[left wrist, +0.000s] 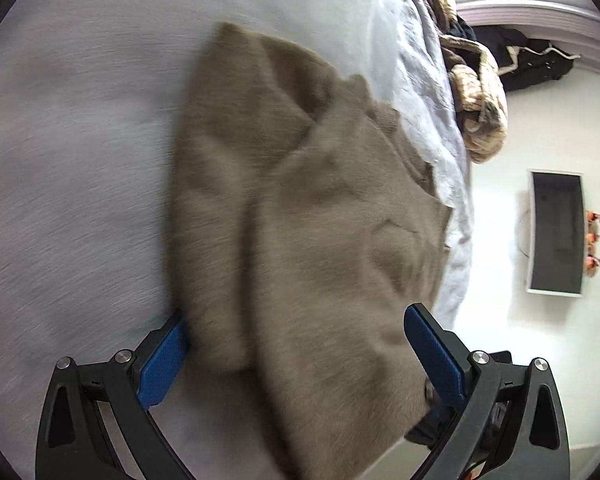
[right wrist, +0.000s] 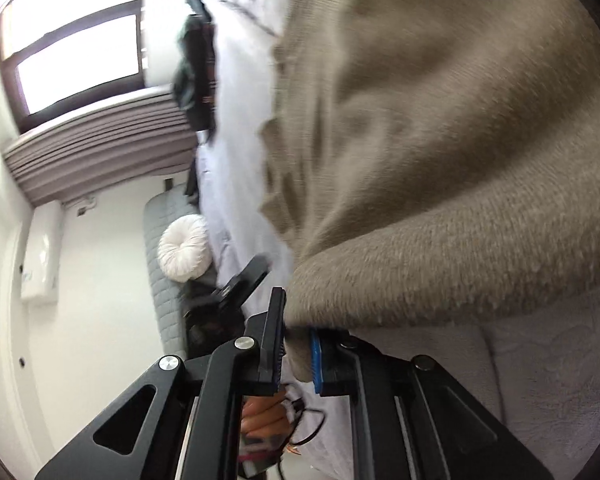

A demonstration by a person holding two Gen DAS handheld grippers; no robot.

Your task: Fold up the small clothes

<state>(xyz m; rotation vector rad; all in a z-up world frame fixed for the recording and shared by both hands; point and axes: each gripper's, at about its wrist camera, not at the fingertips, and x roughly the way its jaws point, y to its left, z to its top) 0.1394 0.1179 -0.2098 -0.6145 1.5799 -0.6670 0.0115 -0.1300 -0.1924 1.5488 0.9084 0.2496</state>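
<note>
The soft, light taupe knit sweater [right wrist: 440, 152], limp on the bed [left wrist: 80, 120], is pinched at its 6 o'clock hem by the right claw [right wrist: 298, 354], while the left claw [left wrist: 296, 360] is spread open around its edge.

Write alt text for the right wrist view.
The right gripper is clamped shut on a bunched edge of a fuzzy taupe knit garment, which fills the upper right above a pale grey bedspread. Behind on the left are a window and a round white cushion.

Pale grey bed sheet [left wrist: 80, 160] under a taupe knit garment [left wrist: 300, 220], apparently partly folded.
</note>
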